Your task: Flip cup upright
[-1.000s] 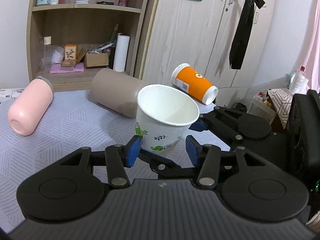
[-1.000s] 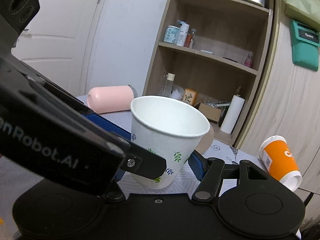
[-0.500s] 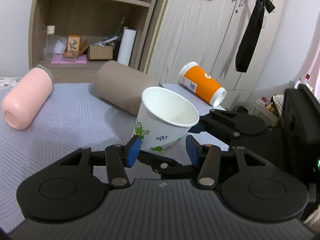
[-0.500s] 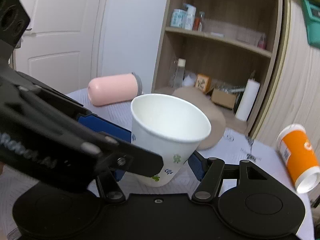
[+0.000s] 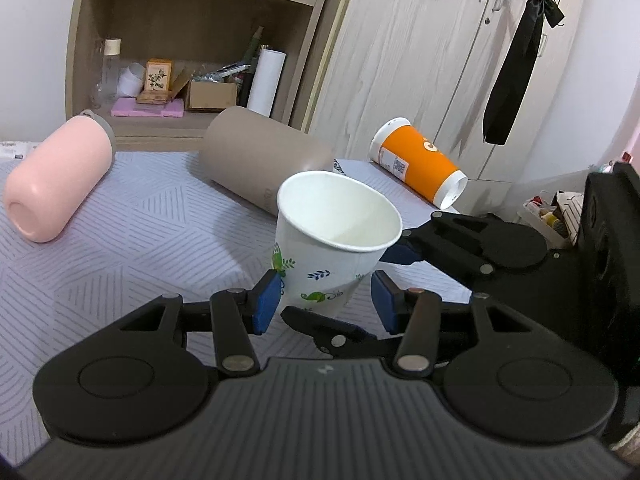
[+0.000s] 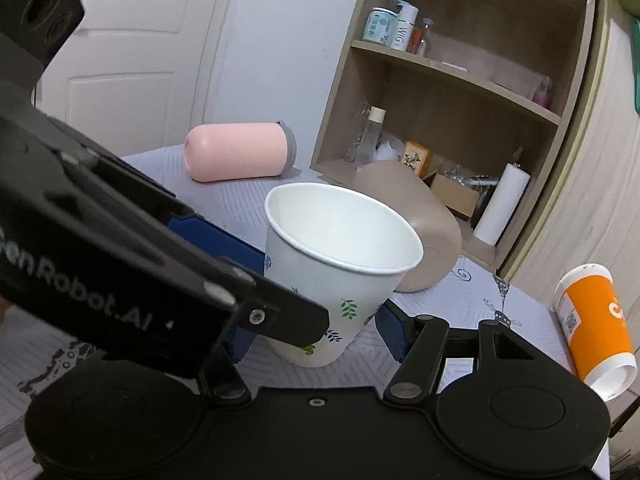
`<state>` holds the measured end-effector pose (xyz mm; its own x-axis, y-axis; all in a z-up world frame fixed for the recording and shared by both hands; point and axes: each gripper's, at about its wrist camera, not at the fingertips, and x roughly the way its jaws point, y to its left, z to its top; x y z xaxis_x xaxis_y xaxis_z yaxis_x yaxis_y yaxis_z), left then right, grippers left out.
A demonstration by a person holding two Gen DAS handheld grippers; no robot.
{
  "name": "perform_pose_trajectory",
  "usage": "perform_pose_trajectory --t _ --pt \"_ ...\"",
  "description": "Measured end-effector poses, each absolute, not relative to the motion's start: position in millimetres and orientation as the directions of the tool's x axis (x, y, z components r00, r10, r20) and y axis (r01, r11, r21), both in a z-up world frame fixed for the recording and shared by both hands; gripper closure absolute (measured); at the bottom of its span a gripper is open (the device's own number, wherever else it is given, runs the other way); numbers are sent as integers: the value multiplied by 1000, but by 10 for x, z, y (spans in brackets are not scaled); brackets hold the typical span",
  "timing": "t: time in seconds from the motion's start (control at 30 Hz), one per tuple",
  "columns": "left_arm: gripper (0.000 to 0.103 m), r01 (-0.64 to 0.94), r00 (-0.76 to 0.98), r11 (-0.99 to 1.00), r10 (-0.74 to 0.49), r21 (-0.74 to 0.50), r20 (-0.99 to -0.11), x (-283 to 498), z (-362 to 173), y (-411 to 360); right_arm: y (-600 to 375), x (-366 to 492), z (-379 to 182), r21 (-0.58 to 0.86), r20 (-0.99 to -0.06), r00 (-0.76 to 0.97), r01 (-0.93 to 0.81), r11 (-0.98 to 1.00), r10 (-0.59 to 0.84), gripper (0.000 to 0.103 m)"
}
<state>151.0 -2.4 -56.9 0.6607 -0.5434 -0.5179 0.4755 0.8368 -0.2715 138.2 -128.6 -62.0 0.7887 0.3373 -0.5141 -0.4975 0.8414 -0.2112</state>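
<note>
The paper cup [image 5: 336,240] is sitting mouth-up on the striped cloth [image 5: 120,240], tilted a little toward the right in the left wrist view, its white inside showing and green and blue leaf prints on its wall. The left gripper [image 5: 326,298] is reaching in from the near side with its blue pads [image 5: 266,300] spread on either side of the cup's base; the left pad is lying just beside the wall and the right pad is standing apart from it, so the jaws are wide and gripping nothing. The right gripper [image 6: 316,332] is coming in from the right, its jaws also spread around the lower cup, with one blue pad [image 6: 390,334] just beside the wall; whether that pad is touching cannot be told, and the other finger is mostly hidden behind the left gripper's arm. Farther back, a pink bottle [image 5: 56,184] is lying on its side at the far left, a tan tumbler [image 5: 260,164] is lying just behind the cup, and an orange cup [image 5: 420,164] is lying on its side at the far right. A shelf [image 5: 192,40] is standing behind the table.
</note>
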Motion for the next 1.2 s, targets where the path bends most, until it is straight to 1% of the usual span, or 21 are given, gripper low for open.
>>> perform_pose_trajectory --t 0.1,0.13,0.17,0.2,0.33,0.53,0.6,0.67,0.77,0.9,0.97,1.03,1.2 --pt "54 470 653 834 -548 -288 -522 1515 -566 -12 -1296 1383 -609 -198 -516 787 -494 847 339 35" --pt "51 465 648 833 -551 -301 -526 1519 -569 0 -1293 1378 -606 -196 -517 787 -492 848 337 35" --pt "51 458 646 834 -551 -309 -528 1515 -569 10 -1291 1374 -597 -196 -519 787 -491 849 335 34" --pt "50 450 650 838 -545 -309 -529 1503 -565 20 -1292 1359 -586 -197 -518 788 -489 850 333 34" --pt "43 428 670 855 -518 -293 -532 1403 -535 65 -1328 1271 -542 -184 -524 789 -474 861 322 33" --pt "42 375 708 884 -468 -279 -529 1188 -410 143 -1485 1033 -462 -78 -507 799 -414 907 322 32" --pt "39 374 725 889 -458 -265 -514 1077 -345 167 -1547 941 -420 -40 -500 804 -392 919 321 32" --pt "33 379 737 883 -468 -275 -488 942 -268 217 -1603 837 -366 -18 -494 810 -372 928 315 32" --pt "32 369 748 889 -458 -273 -481 750 -151 266 -1658 654 -273 -20 -472 830 -346 938 296 32" --pt "30 319 786 925 -380 -207 -487 521 2 277 -1735 418 -118 -17 -449 848 -323 946 282 30" --pt "28 319 788 927 -374 -194 -489 442 56 283 -1760 312 -43 -16 -444 854 -311 950 272 30" --pt "28 320 790 927 -374 -195 -486 369 84 313 -1782 234 9 -7 -449 858 -280 960 247 30" --pt "27 295 804 941 -338 -166 -488 197 152 323 -1832 27 110 18 -425 880 -227 974 214 30"
